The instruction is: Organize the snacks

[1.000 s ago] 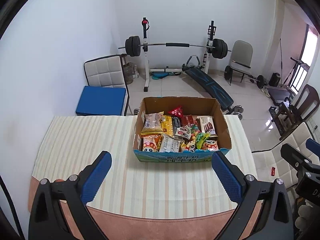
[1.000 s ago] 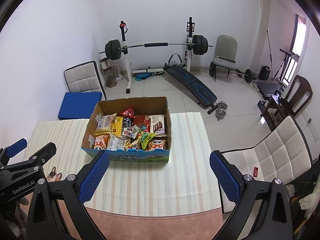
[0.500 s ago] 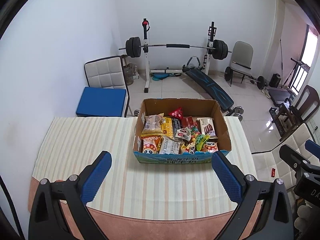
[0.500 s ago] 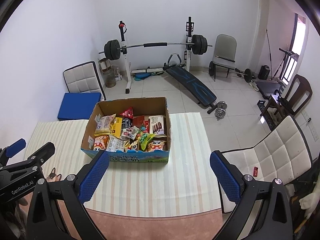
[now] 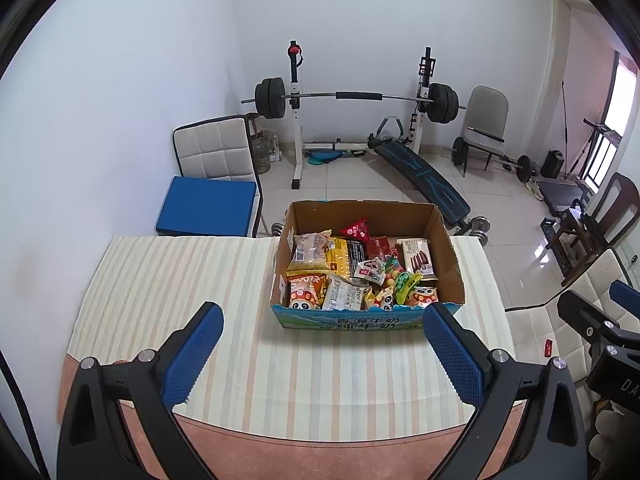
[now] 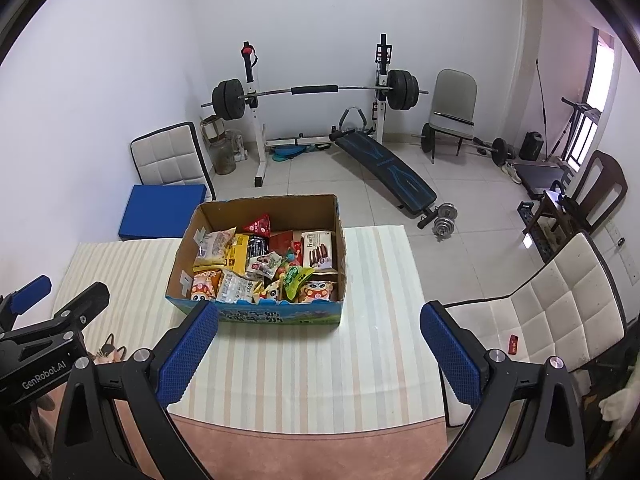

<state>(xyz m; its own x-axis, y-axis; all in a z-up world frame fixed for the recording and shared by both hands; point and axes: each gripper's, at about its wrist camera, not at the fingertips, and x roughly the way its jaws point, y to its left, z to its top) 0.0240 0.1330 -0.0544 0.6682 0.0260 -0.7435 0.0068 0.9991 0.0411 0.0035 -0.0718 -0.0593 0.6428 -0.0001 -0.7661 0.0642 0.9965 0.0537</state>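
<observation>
The box (image 5: 367, 264) sits mid-bench (image 5: 168, 280), packed with snacks (image 5: 352, 276) in a loose heap. Both tools, left (image 5: 322, 354) and right (image 6: 318, 354), hang wide apart, holding nothing, short of it. That fits either sorting about to start or packing done.

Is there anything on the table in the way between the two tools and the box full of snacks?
Nothing visible. Only bare striped tablecloth lies between the left tool, the right tool and the snack box.
</observation>
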